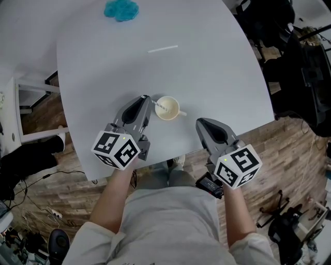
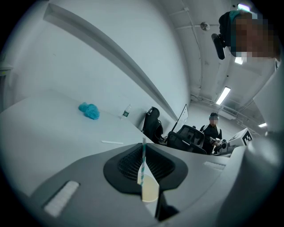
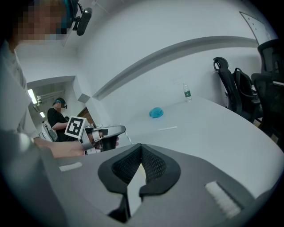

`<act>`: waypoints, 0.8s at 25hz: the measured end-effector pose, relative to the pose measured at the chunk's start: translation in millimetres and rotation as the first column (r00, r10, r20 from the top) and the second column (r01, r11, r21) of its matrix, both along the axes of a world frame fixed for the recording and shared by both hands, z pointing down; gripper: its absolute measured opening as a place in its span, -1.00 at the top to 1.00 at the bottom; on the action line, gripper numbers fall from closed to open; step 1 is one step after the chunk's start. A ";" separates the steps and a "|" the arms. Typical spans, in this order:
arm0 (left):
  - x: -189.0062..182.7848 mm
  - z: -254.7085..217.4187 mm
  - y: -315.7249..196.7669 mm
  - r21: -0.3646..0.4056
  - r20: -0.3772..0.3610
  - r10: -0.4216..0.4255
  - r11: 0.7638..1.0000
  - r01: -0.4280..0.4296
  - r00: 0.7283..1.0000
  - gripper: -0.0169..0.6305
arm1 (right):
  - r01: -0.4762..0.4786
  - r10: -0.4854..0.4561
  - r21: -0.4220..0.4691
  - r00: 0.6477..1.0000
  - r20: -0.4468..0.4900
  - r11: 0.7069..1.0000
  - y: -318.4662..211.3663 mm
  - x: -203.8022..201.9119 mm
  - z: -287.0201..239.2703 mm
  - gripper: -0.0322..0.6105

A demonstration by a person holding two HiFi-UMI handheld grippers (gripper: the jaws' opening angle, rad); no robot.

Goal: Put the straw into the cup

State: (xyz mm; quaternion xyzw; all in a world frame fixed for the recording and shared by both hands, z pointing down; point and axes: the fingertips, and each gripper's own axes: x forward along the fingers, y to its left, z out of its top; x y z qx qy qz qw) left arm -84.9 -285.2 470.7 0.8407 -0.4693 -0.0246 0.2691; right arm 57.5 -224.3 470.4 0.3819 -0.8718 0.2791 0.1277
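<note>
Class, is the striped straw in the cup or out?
In: the straw dips inside the cup, its top clamped by the left gripper.

The pale grey tabletop (image 1: 217,67) carries a crumpled blue cloth (image 1: 121,9) near its far edge. A thin white strip (image 1: 163,49) lies flat closer to the middle, well apart from the cloth. A clear water bottle (image 3: 187,94) with a green label stands upright at the far edge. Black office chairs (image 3: 230,86) stand beside the tabletop. Below is a wood-plank floor (image 1: 289,150) with loose cables (image 1: 36,207). A person in dark clothing (image 2: 214,128) is in the background.
</note>
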 end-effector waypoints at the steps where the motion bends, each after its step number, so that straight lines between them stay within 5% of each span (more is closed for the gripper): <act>1: 0.6 1.1 -0.7 -0.001 -0.004 0.000 1.000 0.000 1.000 0.82 | 0.000 0.000 -0.002 1.000 0.000 1.000 -0.3 0.0 0.7 0.88; 20: -2.9 29.6 -3.5 -0.043 -0.072 -0.044 0.998 0.041 0.996 0.81 | -0.002 0.002 -0.028 1.000 -0.008 1.000 3.5 6.4 11.2 0.88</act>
